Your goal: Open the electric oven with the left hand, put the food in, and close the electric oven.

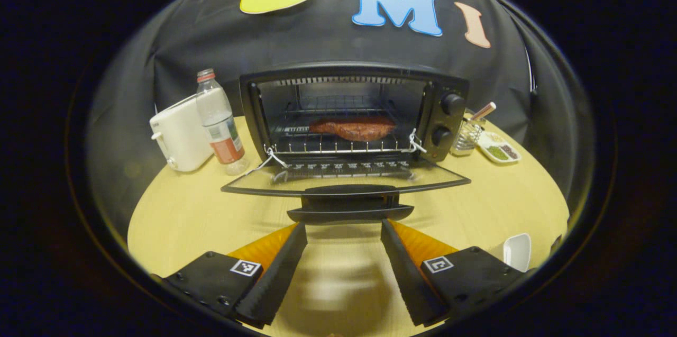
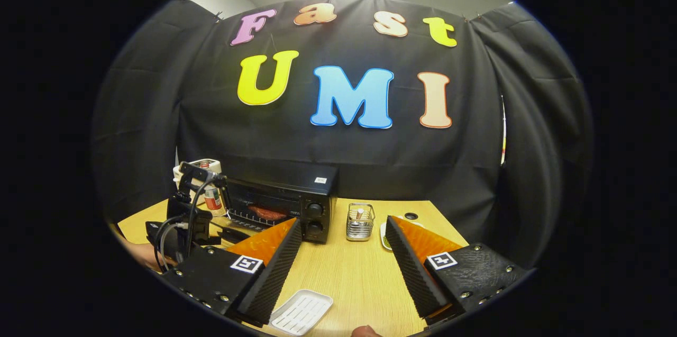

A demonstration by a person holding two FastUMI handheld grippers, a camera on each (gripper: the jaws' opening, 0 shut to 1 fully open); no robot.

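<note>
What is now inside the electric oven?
Inside the electric oven, whose door hangs open, one reddish-brown piece of food lies on the wire rack. Heating rods run along the top. The food's underside is hidden.

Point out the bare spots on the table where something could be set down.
Bare wood lies on the table between the open oven door and the toaster, and in front of the metal basket near the white tray. The strip beside the oven with bottle and seasoning dish is crowded.
</note>
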